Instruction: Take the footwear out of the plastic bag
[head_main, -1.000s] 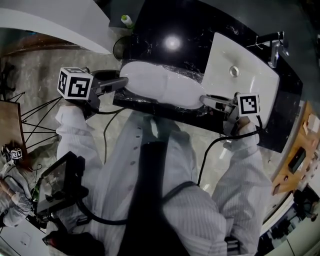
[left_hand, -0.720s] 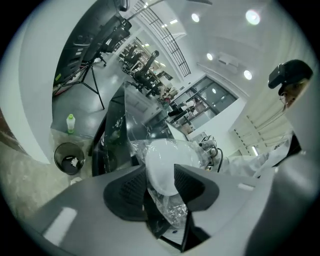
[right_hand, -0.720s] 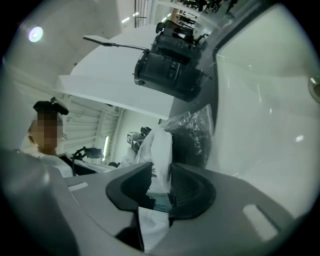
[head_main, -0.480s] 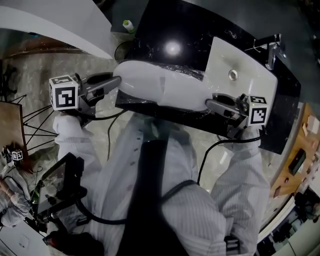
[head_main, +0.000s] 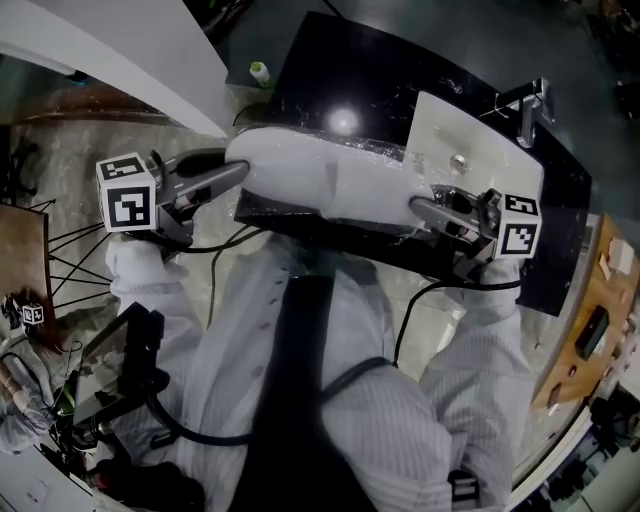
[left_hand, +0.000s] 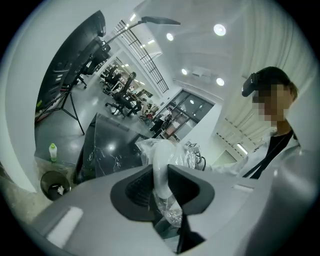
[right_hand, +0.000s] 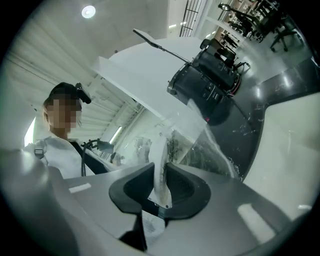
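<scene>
Bagged footwear held up between two grippers over the counter

The white footwear (head_main: 300, 168) sits inside the clear plastic bag (head_main: 375, 190), which is stretched level above the near edge of the black counter (head_main: 330, 70), just beside the white sink (head_main: 480, 150). The left gripper (head_main: 240, 172) pinches one end of the bag, its jaws closing on the film; the right gripper (head_main: 415, 207) closes on the opposite end likewise.
</scene>
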